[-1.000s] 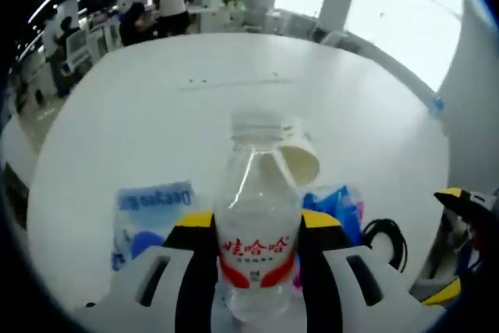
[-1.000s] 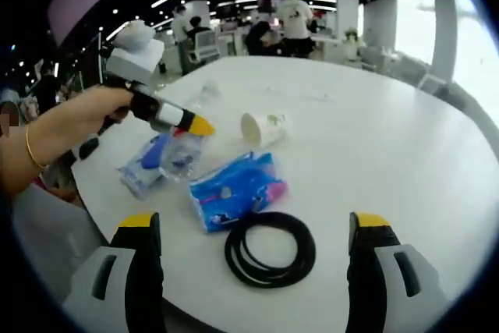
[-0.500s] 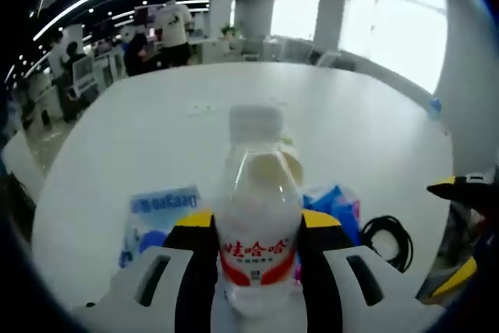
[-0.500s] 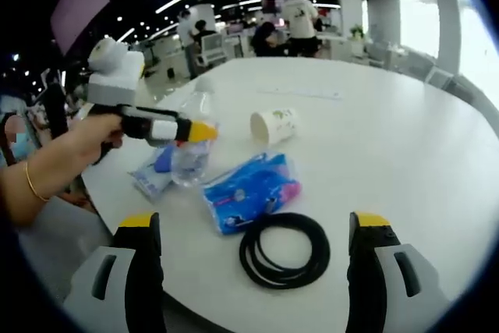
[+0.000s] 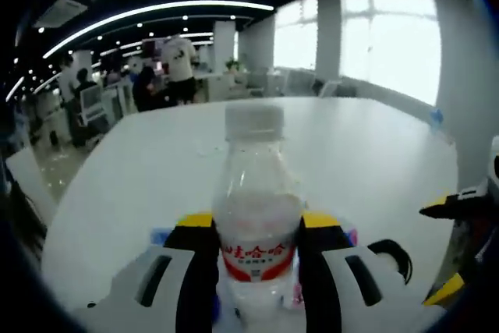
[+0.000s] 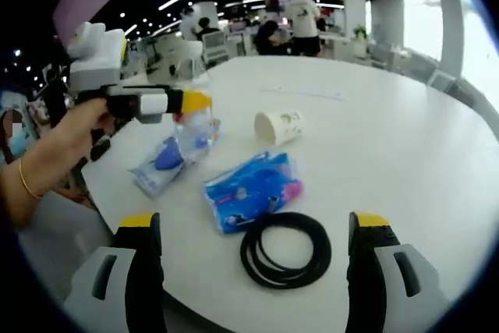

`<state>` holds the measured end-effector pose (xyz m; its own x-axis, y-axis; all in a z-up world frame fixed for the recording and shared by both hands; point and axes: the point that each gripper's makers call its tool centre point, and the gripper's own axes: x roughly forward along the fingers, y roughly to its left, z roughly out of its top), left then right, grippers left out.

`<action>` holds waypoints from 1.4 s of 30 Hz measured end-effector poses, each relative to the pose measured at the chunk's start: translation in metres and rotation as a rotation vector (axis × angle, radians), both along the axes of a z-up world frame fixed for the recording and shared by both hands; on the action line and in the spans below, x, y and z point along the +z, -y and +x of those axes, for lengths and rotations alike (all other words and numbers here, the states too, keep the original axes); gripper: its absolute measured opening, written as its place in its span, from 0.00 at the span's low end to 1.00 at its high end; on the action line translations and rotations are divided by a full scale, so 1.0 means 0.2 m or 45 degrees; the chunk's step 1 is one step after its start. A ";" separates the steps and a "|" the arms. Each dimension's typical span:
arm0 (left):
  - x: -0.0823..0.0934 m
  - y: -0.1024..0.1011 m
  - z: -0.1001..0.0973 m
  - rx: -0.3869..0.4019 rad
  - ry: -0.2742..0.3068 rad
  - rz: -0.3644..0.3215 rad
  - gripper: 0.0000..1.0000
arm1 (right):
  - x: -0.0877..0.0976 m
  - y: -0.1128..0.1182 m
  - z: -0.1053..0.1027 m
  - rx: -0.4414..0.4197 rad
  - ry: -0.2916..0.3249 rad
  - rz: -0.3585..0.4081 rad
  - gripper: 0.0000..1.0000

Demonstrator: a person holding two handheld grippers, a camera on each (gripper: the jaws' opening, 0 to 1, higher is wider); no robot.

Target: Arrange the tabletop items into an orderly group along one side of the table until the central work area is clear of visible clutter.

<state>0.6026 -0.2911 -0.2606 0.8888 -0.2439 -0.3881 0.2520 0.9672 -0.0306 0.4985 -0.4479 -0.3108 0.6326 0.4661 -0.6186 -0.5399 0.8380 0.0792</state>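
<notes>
My left gripper (image 5: 254, 228) is shut on a clear water bottle (image 5: 257, 208) with a red label and a white cap, held upright above the white table (image 5: 156, 161). In the right gripper view that left gripper (image 6: 195, 101), in a person's hand, carries the bottle (image 6: 193, 122) over a blue pouch (image 6: 162, 163). A paper cup (image 6: 278, 126) lies on its side. A blue packet (image 6: 253, 189) and a black cable coil (image 6: 284, 249) lie nearer. My right gripper (image 6: 256, 224) is open over the coil, holding nothing.
The round table's far half (image 6: 390, 130) is bare white. Its near edge curves just under my right jaws. People and desks stand in the room beyond the table. The right gripper's yellow tip (image 5: 444, 207) shows beside the cable coil (image 5: 394, 253).
The left gripper has lifted the bottle higher off the table and tilted its view up. The right gripper has barely moved.
</notes>
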 end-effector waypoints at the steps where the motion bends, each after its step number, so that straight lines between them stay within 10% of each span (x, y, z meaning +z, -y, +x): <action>1: 0.02 0.00 0.00 0.001 0.017 -0.003 0.36 | 0.00 0.00 0.00 0.001 0.001 -0.002 0.99; 15: 0.23 -0.15 0.05 0.068 0.134 -0.013 0.36 | 0.01 -0.02 -0.01 0.008 -0.009 0.050 0.99; 42: 0.32 -0.53 0.37 0.207 0.189 -0.015 0.37 | -0.05 0.04 0.00 -0.057 -0.089 0.066 0.99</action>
